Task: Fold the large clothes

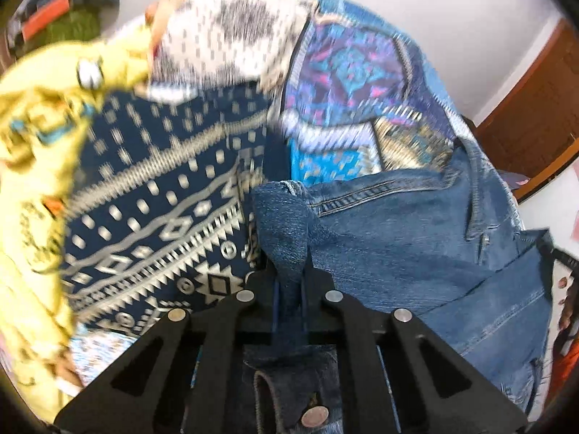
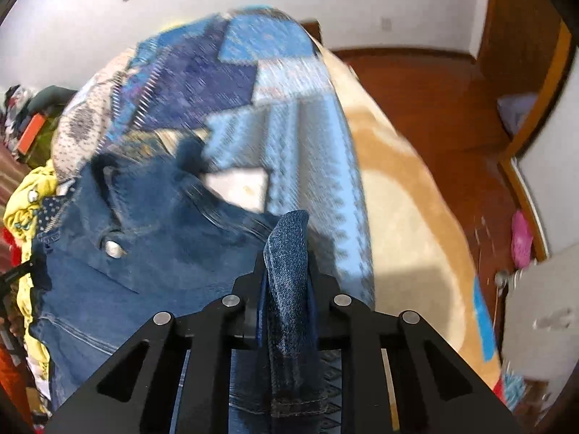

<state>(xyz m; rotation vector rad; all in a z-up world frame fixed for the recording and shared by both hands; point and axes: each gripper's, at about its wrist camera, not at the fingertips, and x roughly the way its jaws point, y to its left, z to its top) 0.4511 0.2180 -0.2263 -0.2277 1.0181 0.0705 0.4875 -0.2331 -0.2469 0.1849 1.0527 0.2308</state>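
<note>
A blue denim jacket [image 1: 416,238] with metal snap buttons lies spread over a patchwork quilt. My left gripper [image 1: 287,271] is shut on a bunched fold of the denim, which sticks up between its fingers. In the right wrist view the same denim jacket [image 2: 152,238] stretches to the left, and my right gripper [image 2: 287,271] is shut on another pinched fold of it. The fingertips of both grippers are hidden by the cloth.
A blue patchwork quilt [image 2: 253,108] covers the surface. A navy patterned garment [image 1: 163,199], a yellow garment [image 1: 32,144] and a white speckled one [image 1: 224,29] lie piled at the left. A tan blanket [image 2: 398,199] drops to the wooden floor [image 2: 434,101] on the right.
</note>
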